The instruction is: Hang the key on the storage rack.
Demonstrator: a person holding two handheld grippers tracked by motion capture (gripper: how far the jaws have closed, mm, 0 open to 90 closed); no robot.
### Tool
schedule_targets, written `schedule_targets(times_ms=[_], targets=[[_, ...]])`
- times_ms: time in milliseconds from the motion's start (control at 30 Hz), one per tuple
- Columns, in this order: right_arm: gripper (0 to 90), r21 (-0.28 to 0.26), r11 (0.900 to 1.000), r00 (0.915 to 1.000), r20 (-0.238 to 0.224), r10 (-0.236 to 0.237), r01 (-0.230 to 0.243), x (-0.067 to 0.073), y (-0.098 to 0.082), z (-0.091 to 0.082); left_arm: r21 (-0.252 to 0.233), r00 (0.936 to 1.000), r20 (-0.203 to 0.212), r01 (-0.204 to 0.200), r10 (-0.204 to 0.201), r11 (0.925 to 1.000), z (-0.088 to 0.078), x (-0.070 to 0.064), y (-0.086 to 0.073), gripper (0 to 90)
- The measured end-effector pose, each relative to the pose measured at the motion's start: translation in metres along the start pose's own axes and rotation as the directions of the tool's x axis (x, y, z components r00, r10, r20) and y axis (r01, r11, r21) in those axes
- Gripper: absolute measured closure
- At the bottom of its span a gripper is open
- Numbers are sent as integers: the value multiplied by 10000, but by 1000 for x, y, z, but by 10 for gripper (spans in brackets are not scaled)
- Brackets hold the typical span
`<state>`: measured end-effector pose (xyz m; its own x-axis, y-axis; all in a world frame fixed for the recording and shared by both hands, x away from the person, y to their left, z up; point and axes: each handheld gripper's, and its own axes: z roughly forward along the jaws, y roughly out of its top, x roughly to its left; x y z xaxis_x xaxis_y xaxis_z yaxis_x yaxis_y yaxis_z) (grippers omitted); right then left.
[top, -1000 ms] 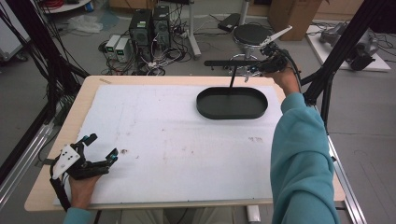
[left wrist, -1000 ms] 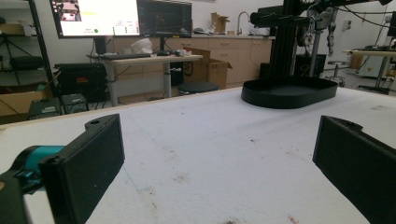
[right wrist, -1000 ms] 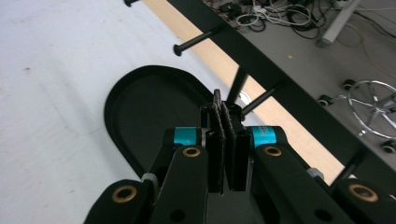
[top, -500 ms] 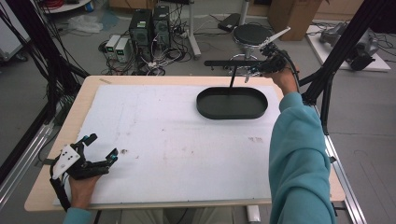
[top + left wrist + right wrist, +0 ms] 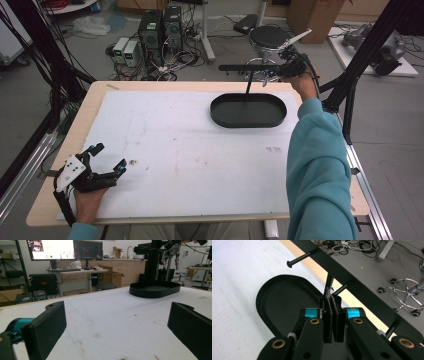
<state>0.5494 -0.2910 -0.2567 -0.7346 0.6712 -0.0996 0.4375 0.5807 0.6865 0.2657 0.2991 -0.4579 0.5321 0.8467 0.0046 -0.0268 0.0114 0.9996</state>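
Placed at the far right of the tabletop [image 5: 165, 140]: a black stand [image 5: 247, 95], with its oval tray base [image 5: 247, 114] flat on the white surface, a thin post [image 5: 248, 85] rising from the middle and a crossbar [image 5: 240, 67] with pegs across the top. Probably set there for easy reach of the right arm, wide base down so as not to tip when handled up high. Held up at crossbar height, at the bar's right end: the right gripper [image 5: 286, 69], likely working at the pegs rather than at the tray. Seen along that right gripper [image 5: 331, 297] from its own camera: fingers [image 5: 327, 315] pressed together, tips just beside a short peg [image 5: 342, 288] under the bar and close to the post, above the far rim of the tray. Cannot tell whether anything thin is pinched between them, or whether the tips touch the peg. Right arm stretched far forward across the right side of the tabletop, teal sleeve [image 5: 315, 155] long and nearly straight, hand raised, gripper pointing left along the bar. Parked at the near left corner, well apart from the stand: the left gripper [image 5: 110, 156], low over the tabletop and aimed across it towards the tray, presumably kept out of the way until needed. Fingers [image 5: 50, 322] spread wide with nothing between them, forearm barely onto the tabletop, wrist level.
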Motion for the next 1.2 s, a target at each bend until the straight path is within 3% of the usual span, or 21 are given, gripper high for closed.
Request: schedule_targets(times_ms=[300, 733, 833, 1067, 1167, 1200], targets=[[888, -45, 10000, 9990, 447, -15, 17, 0, 1, 3, 10, 10000, -1, 20, -20, 10000, 0, 0, 0, 25], [877, -87, 10000, 9972, 749, -36, 42, -1, 3, 8, -24, 10000, -11, 37, -37, 10000, 0, 0, 0, 25], [808, -483, 9987, 9942, 1047, 239, -189, -1, 3, 7, 24, 10000, -3, 13, -13, 10000, 0, 0, 0, 25], [740, -771, 9959, 9940, 953, 535, -462, -2, 2, 1, 0, 10000, -1, 11, -11, 10000, 0, 0, 0, 25], [641, -1197, 9904, 9938, 790, 782, -684, -1, 2, -2, 5, 10000, -11, 19, -19, 10000, 0, 0, 0, 25], [558, -1315, 9884, 9932, 773, 866, -759, 0, 2, -4, 5, 10000, -10, 27, -27, 10000, 0, 0, 0, 25]])
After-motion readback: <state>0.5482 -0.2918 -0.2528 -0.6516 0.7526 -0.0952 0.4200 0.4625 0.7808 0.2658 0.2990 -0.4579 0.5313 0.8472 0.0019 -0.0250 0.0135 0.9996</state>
